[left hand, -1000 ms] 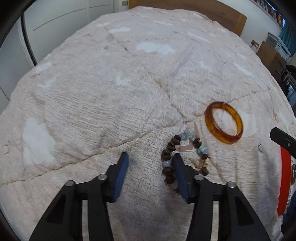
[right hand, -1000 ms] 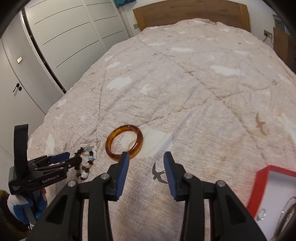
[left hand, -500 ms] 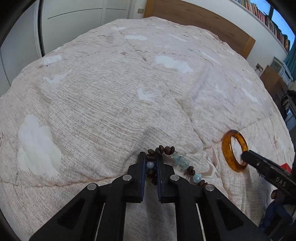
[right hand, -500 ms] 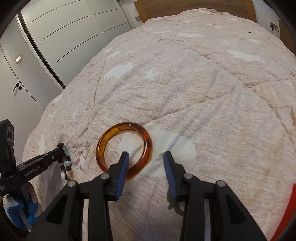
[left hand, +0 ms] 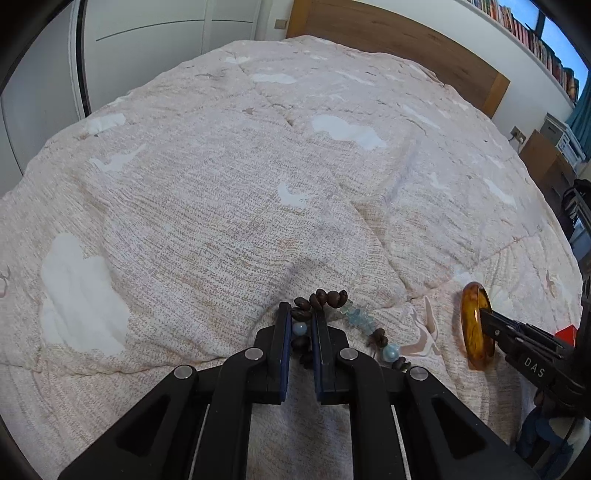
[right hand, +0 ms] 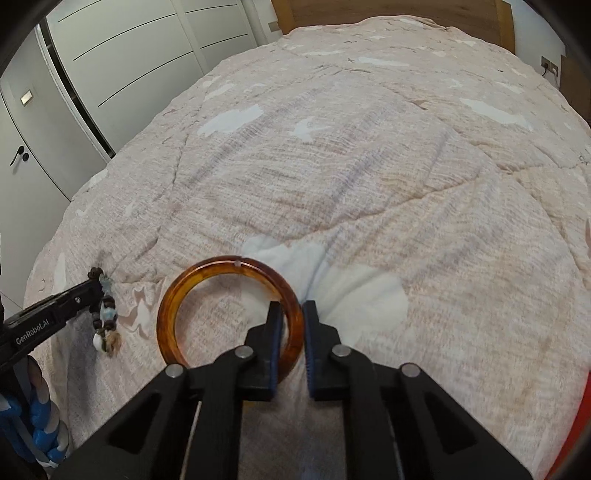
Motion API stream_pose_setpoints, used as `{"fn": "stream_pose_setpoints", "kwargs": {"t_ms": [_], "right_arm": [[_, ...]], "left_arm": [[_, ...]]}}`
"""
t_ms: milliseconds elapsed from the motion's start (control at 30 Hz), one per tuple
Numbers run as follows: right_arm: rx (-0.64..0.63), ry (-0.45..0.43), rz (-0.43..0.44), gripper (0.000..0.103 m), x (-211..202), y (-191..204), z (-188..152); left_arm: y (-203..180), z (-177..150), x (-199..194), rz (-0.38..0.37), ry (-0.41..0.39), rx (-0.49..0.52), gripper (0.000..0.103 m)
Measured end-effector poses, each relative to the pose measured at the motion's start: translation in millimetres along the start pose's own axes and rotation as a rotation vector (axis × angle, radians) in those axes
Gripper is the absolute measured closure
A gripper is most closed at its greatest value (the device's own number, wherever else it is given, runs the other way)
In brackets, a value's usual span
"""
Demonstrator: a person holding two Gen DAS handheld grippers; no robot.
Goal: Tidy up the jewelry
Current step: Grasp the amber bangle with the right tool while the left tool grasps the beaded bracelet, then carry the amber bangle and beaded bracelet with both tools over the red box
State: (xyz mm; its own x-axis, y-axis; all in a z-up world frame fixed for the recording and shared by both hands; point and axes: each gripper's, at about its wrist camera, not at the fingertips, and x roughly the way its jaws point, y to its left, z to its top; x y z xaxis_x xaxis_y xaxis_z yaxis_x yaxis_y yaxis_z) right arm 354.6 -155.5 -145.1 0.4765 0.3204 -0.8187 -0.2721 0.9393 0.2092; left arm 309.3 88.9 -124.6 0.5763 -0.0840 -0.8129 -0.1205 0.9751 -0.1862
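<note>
Both items lie on a bed covered by a pale pink quilted bedspread (left hand: 229, 206) with white cloud patches. The left gripper (left hand: 300, 325) is clamped on a beaded bracelet of dark brown wooden beads and pale blue stones (left hand: 325, 301); a pale blue bead sits pinched between the blue pads, and the rest of the strand trails to the right across the bedspread. From the right wrist view the same bracelet (right hand: 105, 314) hangs from the left gripper's tip (right hand: 96, 288) at the near left of the bed. The right gripper (right hand: 293, 314) has just been closing, and its jaws now stand narrow with the near right part of a translucent amber-brown bangle (right hand: 184, 295) between them, the pads pressing on the band. In the left wrist view this bangle (left hand: 476, 325) stands on edge at the near right, held at the tip of the right gripper (left hand: 484, 314). A wooden headboard (left hand: 388, 33) closes the far end of the bed, and white wardrobe doors (right hand: 140, 62) stand to the left.
</note>
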Motion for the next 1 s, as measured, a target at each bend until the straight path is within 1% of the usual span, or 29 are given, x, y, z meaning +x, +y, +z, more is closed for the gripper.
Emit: {"fn": "stream_pose_setpoints", "kwargs": {"t_ms": [133,300,500,667,767,900,1000], "right_arm": [[0.013,-0.014,-0.001,0.094,-28.6,3.1,-13.3],[0.041,-0.066,-0.012,0.094,-82.6,0.2,-30.6],[0.082,-0.149,-0.035,0.094,-153.5,-14.1,-50.0],[0.130,-0.203,-0.088,0.094,-205.5,-48.0,-67.5],[0.164,-0.224,-0.135,0.094,-234.2,-78.3,-80.1],[0.196,-0.234,-0.211,0.094,-264.0,-119.7,-96.9],[0.219,-0.221,-0.256,0.094,-275.3,-147.1,-113.4]], "left_arm": [[-10.9,-1.4,-15.2,0.013,-0.008,0.034,0.093],[-29.6,-7.2,-42.5,0.031,-0.032,0.075,0.093],[-66.9,-13.5,-83.5,0.005,-0.068,0.123,0.093],[-122.2,-18.6,-109.2,-0.061,-0.088,0.189,0.093],[-163.8,-24.0,-117.2,-0.123,-0.083,0.228,0.093],[-216.9,-33.9,-118.4,-0.201,-0.065,0.281,0.093],[-260.9,-45.4,-112.2,-0.254,-0.036,0.330,0.093]]}}
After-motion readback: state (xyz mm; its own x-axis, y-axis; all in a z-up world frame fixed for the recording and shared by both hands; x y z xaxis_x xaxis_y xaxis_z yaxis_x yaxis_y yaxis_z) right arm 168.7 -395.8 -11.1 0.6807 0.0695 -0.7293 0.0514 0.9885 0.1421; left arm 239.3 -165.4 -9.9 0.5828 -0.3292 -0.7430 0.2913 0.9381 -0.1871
